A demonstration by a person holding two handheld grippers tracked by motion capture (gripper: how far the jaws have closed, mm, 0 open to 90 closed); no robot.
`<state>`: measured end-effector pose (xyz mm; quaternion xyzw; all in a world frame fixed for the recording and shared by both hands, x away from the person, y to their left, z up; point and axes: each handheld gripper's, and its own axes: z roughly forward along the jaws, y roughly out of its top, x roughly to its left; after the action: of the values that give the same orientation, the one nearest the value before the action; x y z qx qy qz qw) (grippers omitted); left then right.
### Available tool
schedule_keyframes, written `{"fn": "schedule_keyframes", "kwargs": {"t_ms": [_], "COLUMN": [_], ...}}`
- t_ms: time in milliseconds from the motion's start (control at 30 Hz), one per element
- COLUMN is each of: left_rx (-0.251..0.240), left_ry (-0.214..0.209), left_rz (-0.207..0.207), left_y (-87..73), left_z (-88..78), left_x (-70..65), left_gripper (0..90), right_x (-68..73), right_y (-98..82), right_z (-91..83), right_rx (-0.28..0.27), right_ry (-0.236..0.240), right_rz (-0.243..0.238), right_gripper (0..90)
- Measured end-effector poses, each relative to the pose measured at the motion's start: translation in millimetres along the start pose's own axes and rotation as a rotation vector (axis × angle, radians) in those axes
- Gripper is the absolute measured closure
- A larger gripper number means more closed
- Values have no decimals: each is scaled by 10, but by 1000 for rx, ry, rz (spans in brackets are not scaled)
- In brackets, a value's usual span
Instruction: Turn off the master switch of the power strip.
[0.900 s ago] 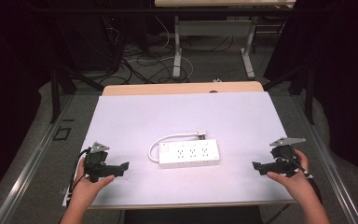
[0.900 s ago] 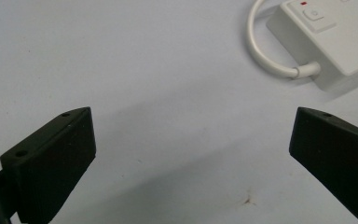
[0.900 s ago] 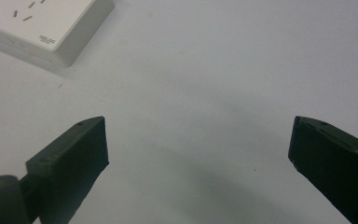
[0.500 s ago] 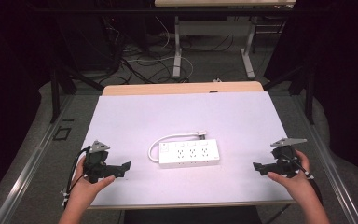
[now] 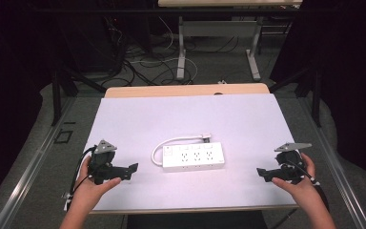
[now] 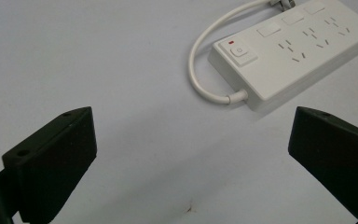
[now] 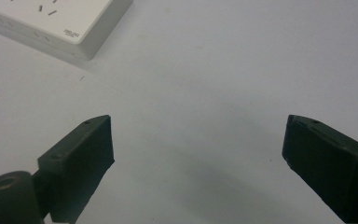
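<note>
A white power strip point(image 5: 193, 156) lies flat near the middle of the white table point(image 5: 190, 119), its short cord point(image 5: 171, 142) looping round its left end to a plug point(image 5: 205, 137) behind it. The left gripper view shows its switch end point(image 6: 238, 52) and several sockets. My left gripper point(image 5: 131, 169) rests low at the front left, open and empty, jaws pointing toward the strip. At the front right my right gripper point(image 5: 260, 174) is open too, with nothing between its jaws; the strip's corner point(image 7: 79, 35) lies ahead of it.
The table's far strip is bare wood point(image 5: 186, 90). Beyond it stand metal desk legs point(image 5: 181, 47) and tangled cables point(image 5: 138, 57) on a dark floor. Rails point(image 5: 24, 176) run along both sides of the table.
Both hands have stayed almost where they were; the right gripper has shifted very slightly. The power strip has not moved.
</note>
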<state>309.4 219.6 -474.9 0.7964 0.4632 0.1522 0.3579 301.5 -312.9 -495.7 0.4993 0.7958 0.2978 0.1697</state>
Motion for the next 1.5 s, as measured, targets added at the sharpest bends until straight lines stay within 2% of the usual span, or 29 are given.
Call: {"fn": "schedule_keyframes", "kwargs": {"t_ms": [33, 100, 200, 267, 333, 367, 533, 700, 1200, 1500], "left_rx": [-6, 10, 7, 22, 23, 25, 26, 34, 47, 62], "left_ry": [-5, 6, 6, 13, 17, 2, -15, -20, -22, -42], "left_rz": [-6, 20, 30, 65, 64, 64, 60, 78, 90, 99], "left_y": [19, 81, 115, 151, 183, 210, 283, 360, 542, 644], "left_z": [8, 14, 33, 49, 76, 99, 138, 161, 227, 293], "left_x": [-13, -34, -54, -61, -88, -102, -134, -168, -234, -286], "left_gripper": [15, 17, 36, 43, 44, 45, 49, 64, 131, 161], "right_x": [6, 14, 30, 40, 44, 55, 60, 66, 73, 82], "right_y": [0, 3, 6, 7, 8, 7, 7, 7, -1, -2], "right_z": [2, 3, 10, 8, 12, 17, 21, 20, 47, 62], "right_rx": [-1, -1, 0, 6, 5, 4, 7, 7, 13, 13], "right_ry": [11, 14, 15, 18, 21, 16, 22, 21, 22, 23], "right_rz": [0, 4, -4, -13, -17, -20, -19, -24, -27, -24], "right_gripper": [83, 83, 83, 87, 87, 87, 88, 93, 97, 97]}}
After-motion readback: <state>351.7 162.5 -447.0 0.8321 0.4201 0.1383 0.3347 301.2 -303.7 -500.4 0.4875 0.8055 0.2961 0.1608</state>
